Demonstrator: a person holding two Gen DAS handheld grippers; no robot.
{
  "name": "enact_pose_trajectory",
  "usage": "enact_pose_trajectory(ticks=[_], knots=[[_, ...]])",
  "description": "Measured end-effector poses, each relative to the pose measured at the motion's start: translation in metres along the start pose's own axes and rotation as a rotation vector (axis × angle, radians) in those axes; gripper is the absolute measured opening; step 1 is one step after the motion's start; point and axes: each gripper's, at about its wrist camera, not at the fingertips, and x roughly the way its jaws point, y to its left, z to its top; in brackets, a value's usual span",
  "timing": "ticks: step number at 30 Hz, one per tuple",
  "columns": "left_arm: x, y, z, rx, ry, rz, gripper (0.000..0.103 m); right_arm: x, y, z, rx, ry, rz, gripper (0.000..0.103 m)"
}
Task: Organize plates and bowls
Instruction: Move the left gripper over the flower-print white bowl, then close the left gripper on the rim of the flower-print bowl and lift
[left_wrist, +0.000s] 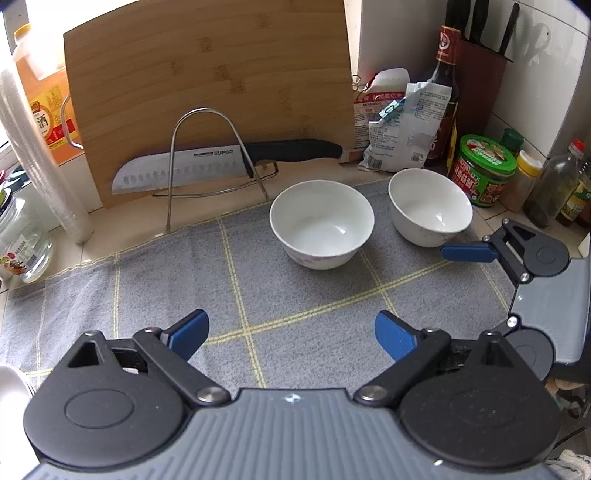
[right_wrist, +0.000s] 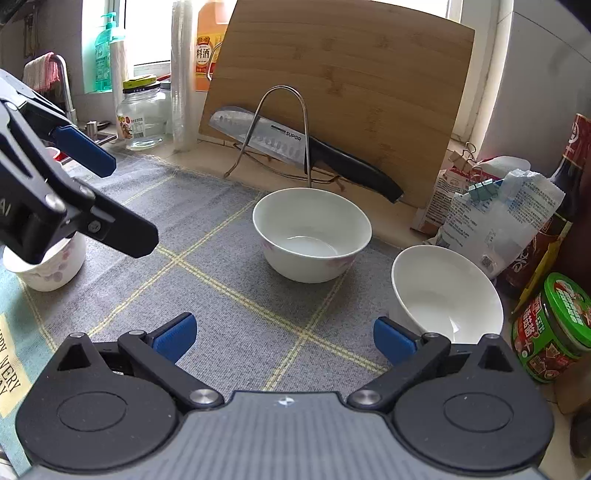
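- Left wrist view showed the left gripper (left_wrist: 291, 332) hanging over the grey checked cloth (left_wrist: 147, 280) with its blue pads spread wide and nothing between them.
- Straight ahead of it, near the middle of the cloth, stood the nearer bowl (left_wrist: 321, 221), upright and empty, with a faint pink pattern low on its wall. It lay forward and a touch to the right of the line between the pads.
- A second bowl (left_wrist: 430, 205) stood further right, close to but apart from the first, near the green-lidded jar (left_wrist: 484, 170).
- The right gripper (right_wrist: 284, 338) was likewise spread wide and held nothing. One of its blue pads showed in the left wrist view just in front of the second bowl's near wall; whether it touched, I could not tell.
- From the right wrist view, the second bowl lay just beyond the right-hand pad, while the nearer bowl sat ahead and well clear.
- A third small bowl (right_wrist: 48, 266) stood at the cloth's left edge, partly hidden under the left gripper's arm.
- Bowls being round, no long axis mattered; what counted was that the right hand was plainly nearer the second bowl and the left hand faced the middle one.
- To my eye, no bowl was yet gathered or stacked.
- Behind stood the knife (left_wrist: 221, 162) in its wire rack (left_wrist: 207, 122) against the cutting board (left_wrist: 207, 74).
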Motion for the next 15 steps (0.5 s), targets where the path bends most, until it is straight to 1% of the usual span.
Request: enact_pose_trajectory(ticks=[4,8,11,15], knots=[[0.014,0.002,0.019,-0.004,0.008,0.004,0.096,0.008,-0.001,0.003,0.003,0.0,-0.003,0.103],[0.032,0.004,0.038,-0.002,0.018,-0.015,0.096,0.017,0.001,0.009,-0.013,-0.002,-0.008,0.103],[0.047,0.006,0.048,0.01,0.033,-0.017,0.096,0.023,0.001,0.012,-0.009,0.001,-0.023,0.103],[0.068,0.008,0.058,0.012,0.06,-0.043,0.095,0.031,-0.002,0.014,0.001,0.012,-0.035,0.103]])
